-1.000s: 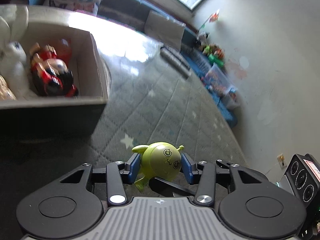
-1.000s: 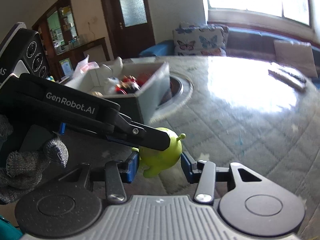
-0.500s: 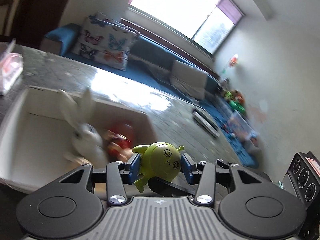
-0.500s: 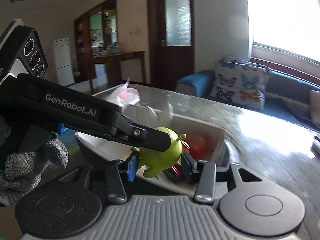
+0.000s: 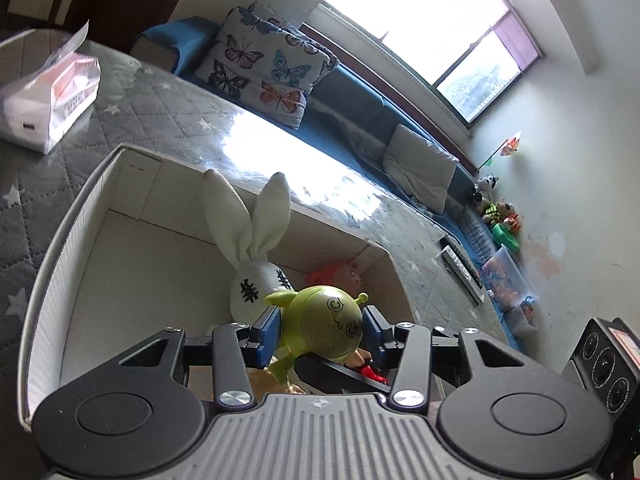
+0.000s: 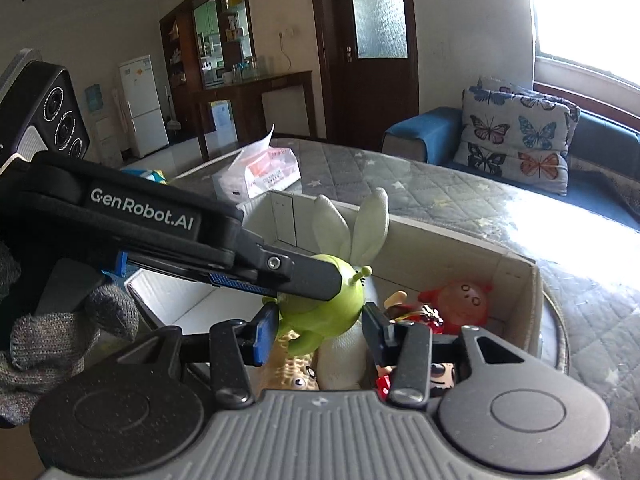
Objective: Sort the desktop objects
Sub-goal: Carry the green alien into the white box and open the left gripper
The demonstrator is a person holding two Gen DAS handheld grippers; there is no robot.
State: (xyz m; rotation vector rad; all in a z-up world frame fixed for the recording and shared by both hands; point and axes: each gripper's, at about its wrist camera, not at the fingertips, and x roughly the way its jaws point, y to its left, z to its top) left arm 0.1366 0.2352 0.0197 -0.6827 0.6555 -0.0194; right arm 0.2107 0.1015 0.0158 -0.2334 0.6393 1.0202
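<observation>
- Change: a second ago the green toy point(image 5: 324, 328) is carried over the open quilted surface point(image 5: 160, 112), with the white box point(image 5: 68, 216) off at 10 o'clock. Now the box interior fills the left wrist view beneath the toy. The carry is judged nearly done; only the lowering and the release are left.
- Left hand-held gripper point(image 5: 320, 332): clenched on the green toy, one blue pad pressed to each flank.
- Right hand-held gripper point(image 6: 318, 334): the toy is also framed between its fingers. Its pad at 9 o'clock looks to be in contact, the pad at 3 o'clock possibly just clear. Whether it grips cannot be told.
- Toy position: held in the air above the near end of the box, not resting on anything.
- Toy appearance: a rounded, glossy, yellow-green figure. Small drawn eyes and a mouth, stubby antennae and short limbs are noted. It is tilted, the face turned toward 4 o'clock in the left view.
- Box contents: a white rabbit point(image 5: 256, 280) is seen at 11 o'clock of the toy and a red figure point(image 6: 460, 304) at 3 o'clock in the right view. Bare floor is left toward 9 o'clock.
</observation>
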